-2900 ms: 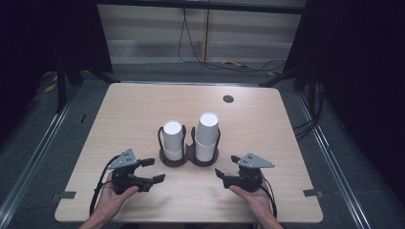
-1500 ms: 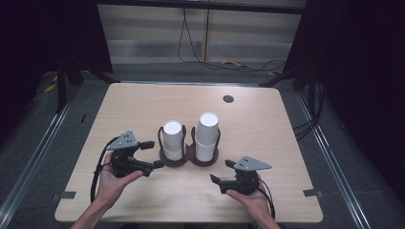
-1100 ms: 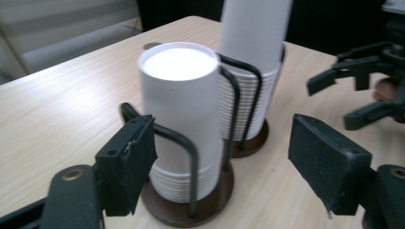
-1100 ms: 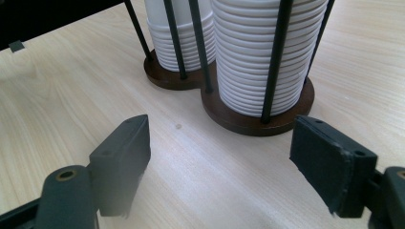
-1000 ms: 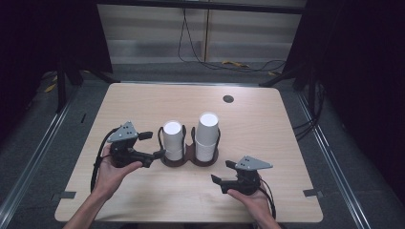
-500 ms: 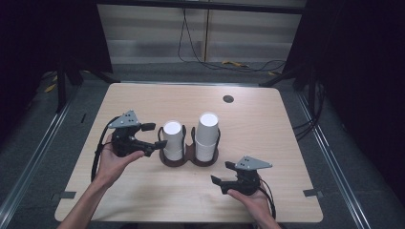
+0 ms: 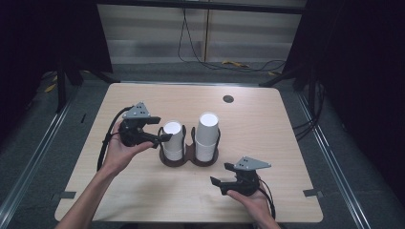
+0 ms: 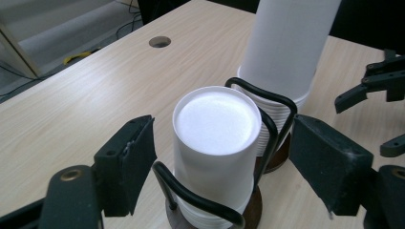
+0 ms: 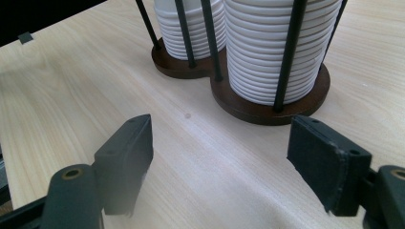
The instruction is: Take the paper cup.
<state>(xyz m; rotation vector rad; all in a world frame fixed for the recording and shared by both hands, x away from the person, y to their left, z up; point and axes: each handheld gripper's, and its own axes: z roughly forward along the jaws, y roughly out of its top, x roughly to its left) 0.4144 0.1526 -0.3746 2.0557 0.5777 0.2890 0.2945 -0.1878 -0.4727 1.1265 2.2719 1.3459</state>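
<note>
A dark wire cup holder (image 7: pixel 188 161) stands mid-table with two stacks of white upside-down cups. The left stack (image 7: pixel 173 139) is shorter and the right stack (image 7: pixel 208 133) is taller. My left gripper (image 7: pixel 160 130) reaches in from the left at the top of the left stack (image 8: pixel 215 138). Its jaws have just been closing and stand either side of the top cup, with a gap at each pad. My right gripper (image 7: pixel 218 182) stays low over bare table in front of the holder's base (image 9: pixel 267 107), open, nothing between its fingers.
A round hole (image 7: pixel 228 99) is in the wooden table (image 7: pixel 286 129) at the back. Black wire loops (image 8: pixel 267 121) rise beside each stack. Cables lie on the floor beyond the table's far edge. The right gripper's jaws (image 8: pixel 370 88) show past the taller stack.
My left gripper has risen and moved forward to the top of the left stack, and its jaws have narrowed around the top cup. The right gripper has stayed in place.
</note>
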